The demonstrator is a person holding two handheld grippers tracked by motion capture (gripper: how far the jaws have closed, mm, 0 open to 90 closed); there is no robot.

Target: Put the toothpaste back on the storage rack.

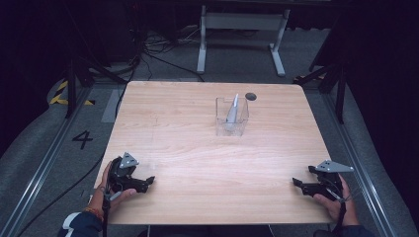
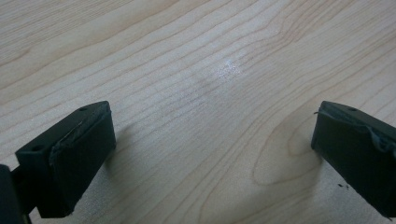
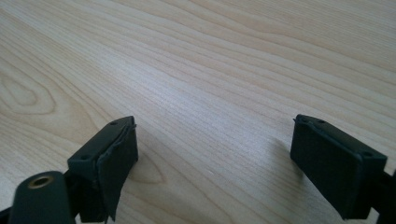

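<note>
The clear container (image 1: 231, 117), its grey tool upright, is observed far ahead; the right hand-held gripper (image 1: 296, 183) is marginally nearer than the left hand-held gripper (image 1: 148, 181); both are held wide open, empty.

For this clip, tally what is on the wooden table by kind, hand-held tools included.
Clear square plastic container: 1
Pale grey pointed object standing tilted inside that container: 1
Small dark round spot on the tabletop behind the container: 1
Black hand-held tongs, left and right, both open: 2
Total: 5

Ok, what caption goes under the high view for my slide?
Two open grippers, left gripper and right gripper, rest near the wooden table's front corners; a clear box stands beyond.
</note>
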